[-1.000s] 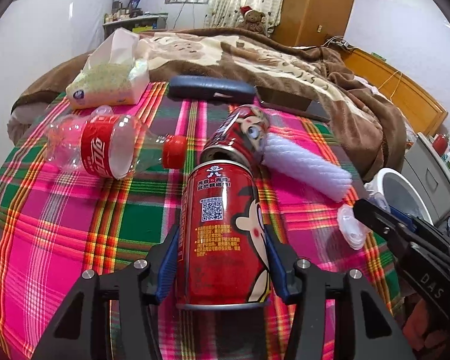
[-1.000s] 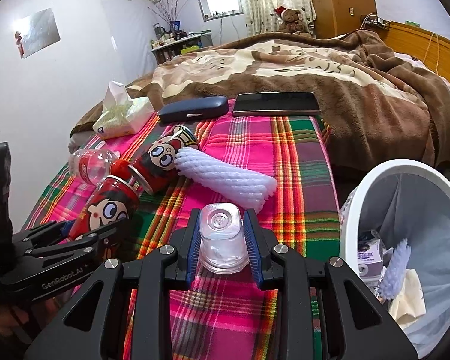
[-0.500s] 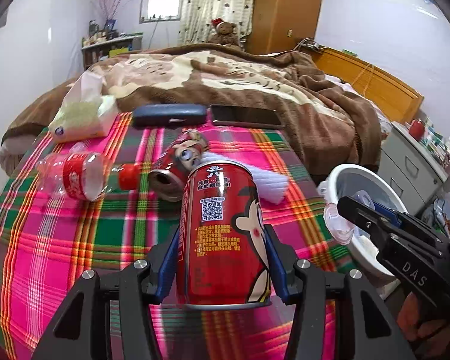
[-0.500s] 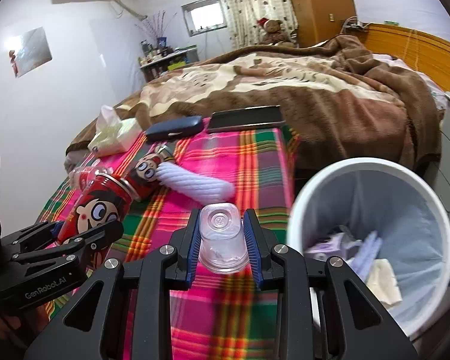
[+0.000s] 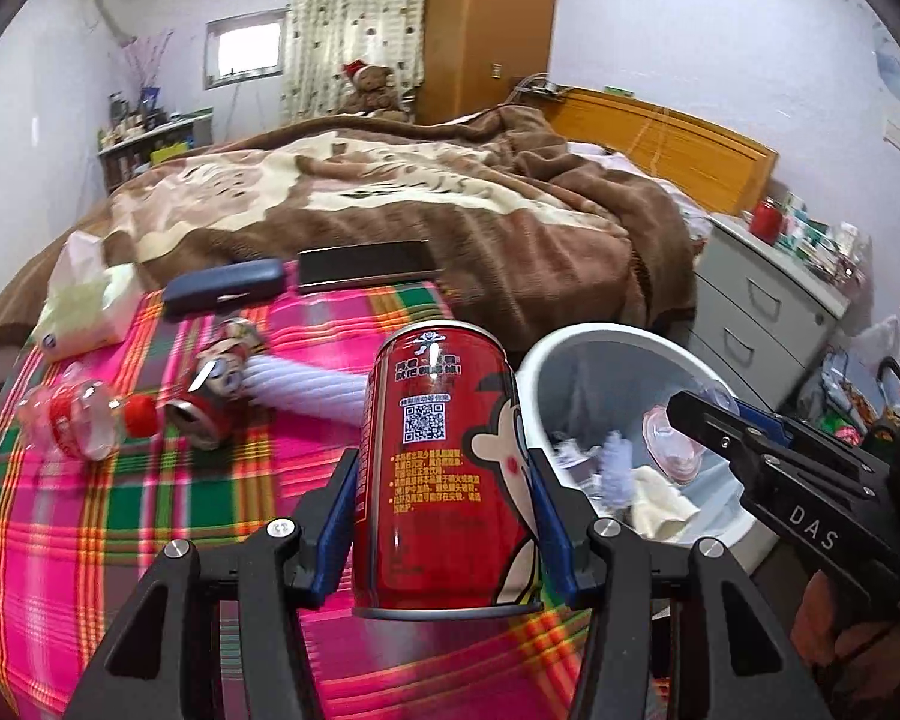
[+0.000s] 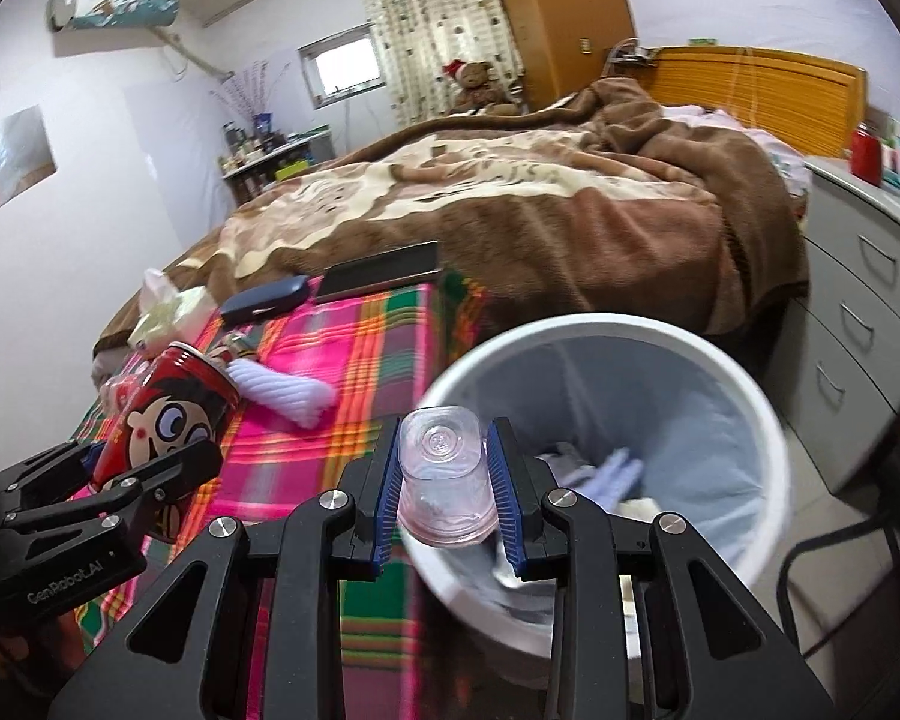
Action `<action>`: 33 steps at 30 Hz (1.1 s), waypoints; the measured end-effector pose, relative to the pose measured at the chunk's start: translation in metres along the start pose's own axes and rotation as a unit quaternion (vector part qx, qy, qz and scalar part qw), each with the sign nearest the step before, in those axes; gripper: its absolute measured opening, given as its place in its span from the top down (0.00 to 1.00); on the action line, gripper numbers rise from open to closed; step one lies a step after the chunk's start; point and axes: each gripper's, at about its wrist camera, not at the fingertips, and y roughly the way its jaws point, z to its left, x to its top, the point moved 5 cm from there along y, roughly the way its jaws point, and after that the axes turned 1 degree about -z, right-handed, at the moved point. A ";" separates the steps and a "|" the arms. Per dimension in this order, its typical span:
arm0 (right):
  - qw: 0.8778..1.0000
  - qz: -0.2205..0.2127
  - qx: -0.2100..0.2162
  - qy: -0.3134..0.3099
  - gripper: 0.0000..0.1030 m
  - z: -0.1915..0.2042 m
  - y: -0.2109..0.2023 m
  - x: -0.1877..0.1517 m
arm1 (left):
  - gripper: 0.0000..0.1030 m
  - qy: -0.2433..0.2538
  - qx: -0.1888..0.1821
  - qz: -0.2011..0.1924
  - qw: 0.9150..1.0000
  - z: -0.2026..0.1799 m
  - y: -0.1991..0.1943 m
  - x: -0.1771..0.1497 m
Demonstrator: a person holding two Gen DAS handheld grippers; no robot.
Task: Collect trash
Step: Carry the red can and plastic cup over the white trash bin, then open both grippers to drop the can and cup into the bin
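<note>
My left gripper [image 5: 441,468] is shut on an upright red cartoon can [image 5: 441,468], held above the plaid bedspread near the bin; it shows in the right wrist view too [image 6: 168,414]. My right gripper [image 6: 444,471] is shut on a clear plastic cup [image 6: 444,483], held over the near rim of the white trash bin [image 6: 768,438]. The cup also shows in the left wrist view [image 5: 672,447], over the bin [image 5: 570,339]. A second red can [image 5: 213,387], a flattened cola bottle [image 5: 81,420] and a white ribbed foam sleeve [image 5: 306,384] lie on the bedspread.
A dark glasses case [image 5: 225,294], a phone [image 5: 366,264] and a tissue pack [image 5: 84,306] lie at the far edge of the plaid cloth. A brown blanket covers the bed behind. Grey drawers [image 6: 858,324] stand right of the bin, which holds paper trash.
Both grippers have moved right and up with their loads. The cup has gone from over the bedspread to over the bin's rim; the can has come closer to the bin.
</note>
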 end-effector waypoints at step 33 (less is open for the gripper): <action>0.997 0.032 -0.071 0.029 0.71 -0.087 0.014 -0.005 | 0.46 0.047 -0.074 0.039 0.995 -0.101 0.071 0.010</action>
